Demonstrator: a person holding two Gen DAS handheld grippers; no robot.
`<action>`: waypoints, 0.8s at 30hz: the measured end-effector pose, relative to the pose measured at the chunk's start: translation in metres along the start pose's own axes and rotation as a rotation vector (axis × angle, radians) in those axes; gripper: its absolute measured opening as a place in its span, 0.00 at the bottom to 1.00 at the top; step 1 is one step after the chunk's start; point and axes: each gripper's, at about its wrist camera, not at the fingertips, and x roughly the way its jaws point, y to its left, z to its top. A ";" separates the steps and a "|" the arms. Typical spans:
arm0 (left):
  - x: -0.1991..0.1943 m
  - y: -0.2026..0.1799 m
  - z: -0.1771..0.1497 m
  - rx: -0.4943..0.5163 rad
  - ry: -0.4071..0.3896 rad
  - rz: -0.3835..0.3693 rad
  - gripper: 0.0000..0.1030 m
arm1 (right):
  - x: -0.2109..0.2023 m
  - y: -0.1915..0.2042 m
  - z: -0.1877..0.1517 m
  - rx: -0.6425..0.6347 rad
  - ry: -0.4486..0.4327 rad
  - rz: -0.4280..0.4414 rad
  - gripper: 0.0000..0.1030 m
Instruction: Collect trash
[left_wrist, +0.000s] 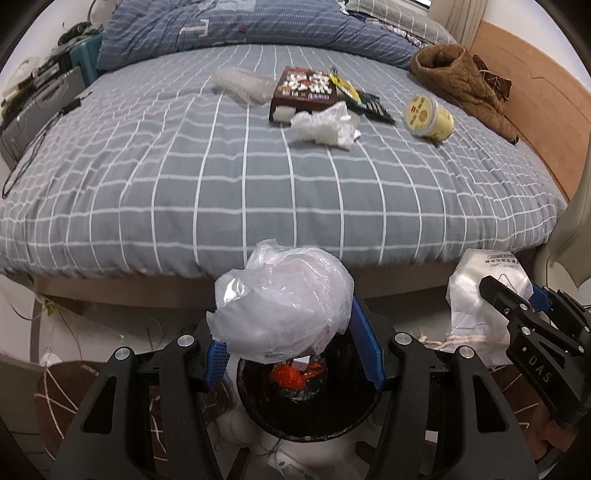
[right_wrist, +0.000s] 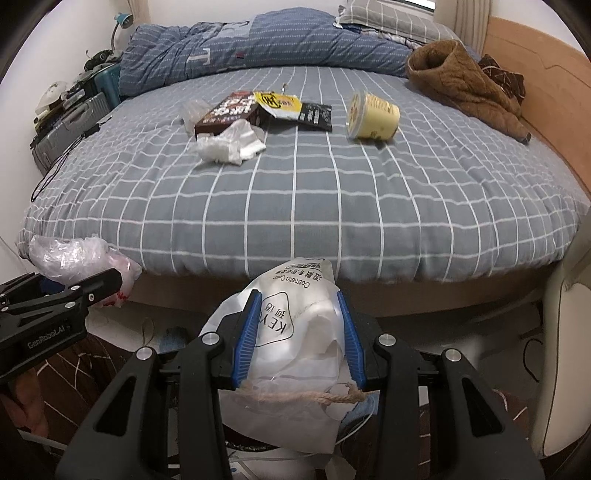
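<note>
Above the bin (left_wrist: 306, 417), bag-laden left gripper (left_wrist: 291, 354).

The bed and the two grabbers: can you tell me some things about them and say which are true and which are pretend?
1. The yellow tub lies on its side on the bed. True.
2. The left gripper holds nothing. False: its jaws clamp a crumpled clear plastic bag.
3. A dark trash bin sits below the left gripper. True.
4. The right gripper holds the brown box. False: it grips a white printed bag; the brown box lies on the bed.
5. Crumpled white tissue lies beside the box. True.
</note>
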 end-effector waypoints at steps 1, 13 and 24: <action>0.001 0.000 -0.002 -0.002 0.004 -0.001 0.55 | 0.001 0.000 -0.003 0.002 0.003 -0.001 0.39; 0.028 0.004 -0.038 -0.010 0.060 0.002 0.55 | 0.024 0.004 -0.041 0.018 0.076 0.007 0.39; 0.072 0.008 -0.059 -0.010 0.134 0.011 0.55 | 0.060 0.002 -0.067 0.016 0.146 -0.010 0.38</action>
